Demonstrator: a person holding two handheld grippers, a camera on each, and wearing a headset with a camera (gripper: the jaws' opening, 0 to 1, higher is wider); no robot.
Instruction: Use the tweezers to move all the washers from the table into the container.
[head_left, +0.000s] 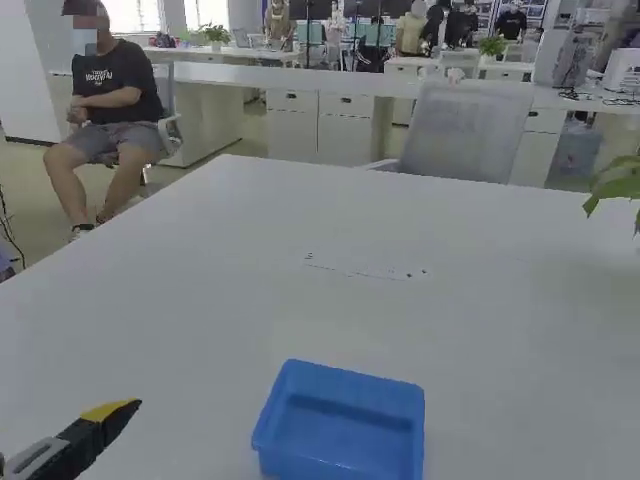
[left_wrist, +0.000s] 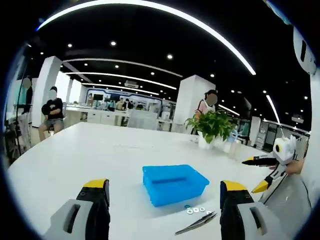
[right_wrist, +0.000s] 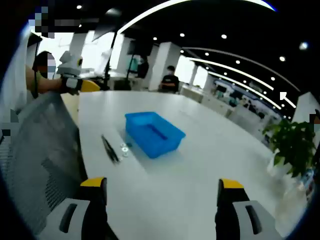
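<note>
The left hand-held gripper (left_wrist: 164, 185) and the right hand-held gripper (right_wrist: 161, 183) are wide open, empty. The washers (left_wrist: 197, 210) lie on the worktop (left_wrist: 75, 160) between the tweezers (left_wrist: 196, 225) and the blue container (left_wrist: 175, 184). The words on a person's shirt (head_left: 105, 75) are too blurry to read.

One container (left_wrist: 175, 182), one tweezers (left_wrist: 196, 224), roughly four washers (left_wrist: 196, 210).

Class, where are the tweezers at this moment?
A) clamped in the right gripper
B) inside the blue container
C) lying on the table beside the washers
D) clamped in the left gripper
C: the tweezers lie flat on the table next to the washers, just outside the blue container.
</note>
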